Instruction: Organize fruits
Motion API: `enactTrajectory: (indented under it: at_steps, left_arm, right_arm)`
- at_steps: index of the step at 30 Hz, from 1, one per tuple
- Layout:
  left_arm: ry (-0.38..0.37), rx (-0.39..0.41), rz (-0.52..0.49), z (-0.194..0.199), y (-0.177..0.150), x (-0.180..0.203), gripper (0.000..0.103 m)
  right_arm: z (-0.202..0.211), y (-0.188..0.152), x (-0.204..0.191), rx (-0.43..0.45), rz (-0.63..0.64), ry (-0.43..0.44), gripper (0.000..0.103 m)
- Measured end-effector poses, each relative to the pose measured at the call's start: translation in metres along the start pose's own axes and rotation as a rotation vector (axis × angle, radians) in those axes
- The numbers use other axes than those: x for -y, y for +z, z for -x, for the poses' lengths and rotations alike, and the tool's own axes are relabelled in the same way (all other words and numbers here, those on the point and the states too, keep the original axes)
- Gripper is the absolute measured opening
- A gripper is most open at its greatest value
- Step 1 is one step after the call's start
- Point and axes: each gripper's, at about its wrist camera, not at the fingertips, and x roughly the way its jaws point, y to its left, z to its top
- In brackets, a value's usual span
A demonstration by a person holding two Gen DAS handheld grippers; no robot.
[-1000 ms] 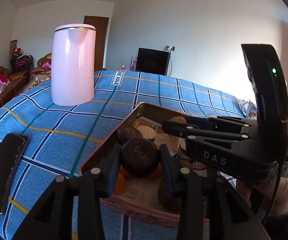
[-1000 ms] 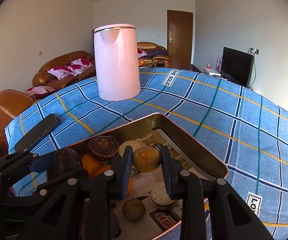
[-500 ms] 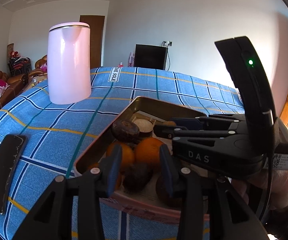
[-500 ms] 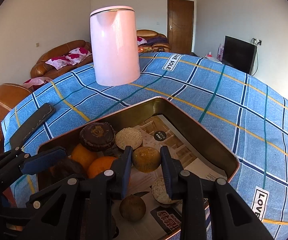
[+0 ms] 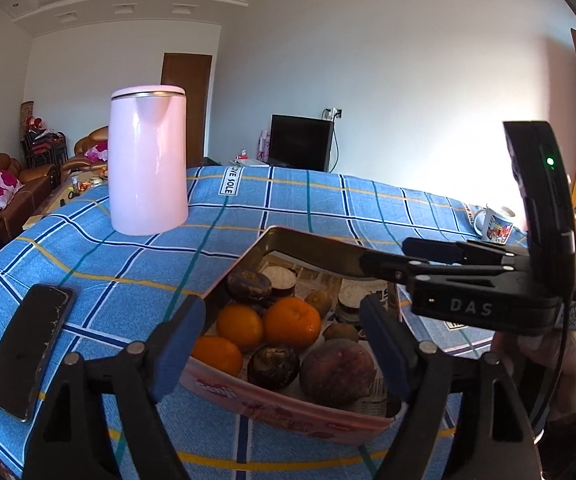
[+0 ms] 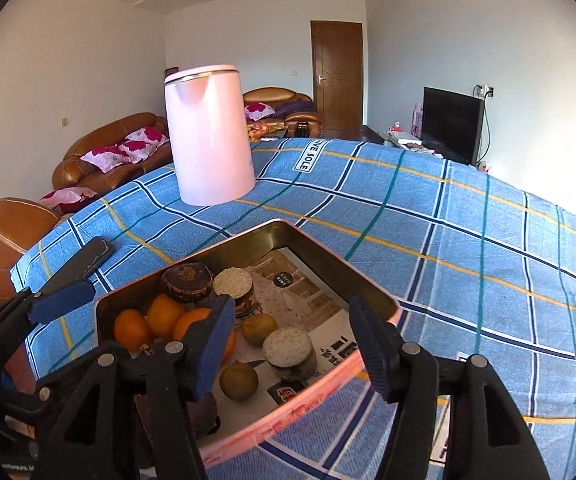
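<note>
A shallow metal tray [image 5: 311, 246] [image 6: 371, 280] on the blue checked tablecloth holds oranges [image 5: 291, 322] [image 6: 164, 314], dark brown fruits [image 5: 335, 366], small yellow-brown fruits [image 6: 259, 328] and round cakes [image 6: 288, 346]. My left gripper [image 5: 284, 344] is open and empty, above the tray's near edge. My right gripper [image 6: 291, 344] is open and empty over the tray's near side. It also shows in the left wrist view [image 5: 427, 252], reaching over the tray from the right.
A tall pink kettle [image 5: 148, 164] [image 6: 210, 138] stands on the table beyond the tray. A black phone [image 5: 28, 346] [image 6: 82, 260] lies at the left. A printed mug [image 5: 493, 224] sits at the far right. Sofas, a door and a TV are behind.
Both grippers opened and let go of their fruits, a dark one from the left and a yellow-brown one from the right, into the tray. Both pulled back and up.
</note>
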Motion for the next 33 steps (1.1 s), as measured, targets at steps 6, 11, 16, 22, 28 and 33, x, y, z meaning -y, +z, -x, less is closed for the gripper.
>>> enactTrajectory:
  at_steps: [6, 11, 16, 22, 28, 33]
  left_arm:
    - [0.005, 0.033, -0.003, 0.01, 0.003, 0.006, 0.095]
    - [-0.002, 0.047, -0.014, 0.016, 0.005, 0.014, 0.098]
    - [-0.012, 0.058, -0.027, 0.02, 0.008, 0.023, 0.099]
    - [-0.014, 0.076, -0.045, 0.026, 0.009, 0.033, 0.101]
    - [-0.009, 0.073, -0.052, 0.027, 0.011, 0.036, 0.102]
    - [-0.01, 0.067, -0.058, 0.026, 0.01, 0.039, 0.102]
  right_arm:
    - [0.045, -0.01, 0.015, 0.084, -0.042, -0.025, 0.071]
    - [0.075, -0.019, 0.017, 0.159, -0.046, -0.061, 0.077]
    - [0.096, -0.025, 0.013, 0.208, -0.025, -0.102, 0.078]
    - [0.112, -0.03, 0.014, 0.251, -0.016, -0.135, 0.08]
    - [0.119, -0.035, 0.017, 0.268, -0.027, -0.135, 0.081]
    - [0.125, -0.038, 0.018, 0.286, -0.028, -0.138, 0.083]
